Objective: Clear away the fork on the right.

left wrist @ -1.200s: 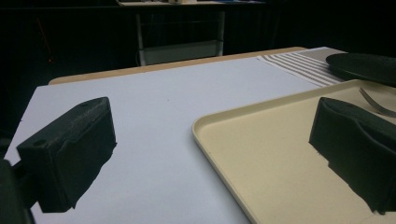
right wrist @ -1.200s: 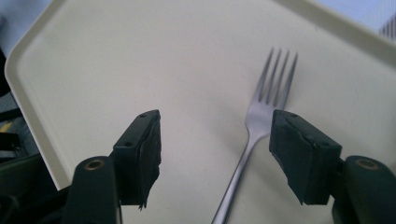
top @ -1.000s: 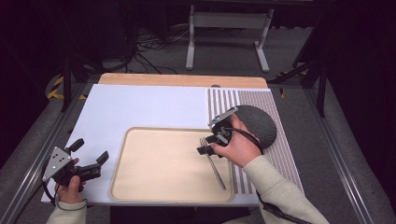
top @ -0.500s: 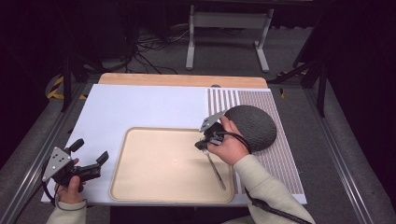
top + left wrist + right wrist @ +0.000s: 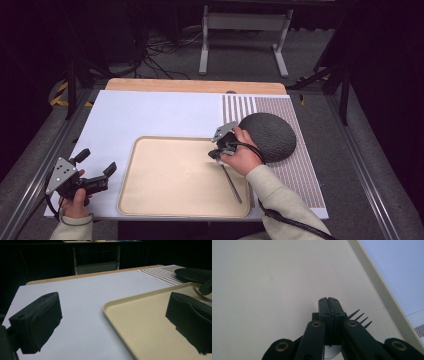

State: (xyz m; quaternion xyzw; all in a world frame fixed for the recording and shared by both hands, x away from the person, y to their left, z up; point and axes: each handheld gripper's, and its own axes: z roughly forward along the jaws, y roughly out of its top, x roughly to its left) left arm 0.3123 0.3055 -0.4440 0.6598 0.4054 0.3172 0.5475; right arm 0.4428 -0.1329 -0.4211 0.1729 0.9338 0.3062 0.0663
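No writing can be read anywhere. The right gripper (image 5: 218, 155) has come down to the beige tray (image 5: 165, 200) near its right rim since a second ago, and its jaws have just been closing: they now meet tightly on the fork (image 5: 231, 181) near its head. The right gripper view shows four tines (image 5: 360, 316) jutting beside the pressed-together jaws. The left gripper (image 5: 97, 167), left of the tray, has kept still with jaws wide apart and holds nothing.

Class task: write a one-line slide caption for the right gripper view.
Right tool, jaws shut on a fork, its tines over the beige tray.
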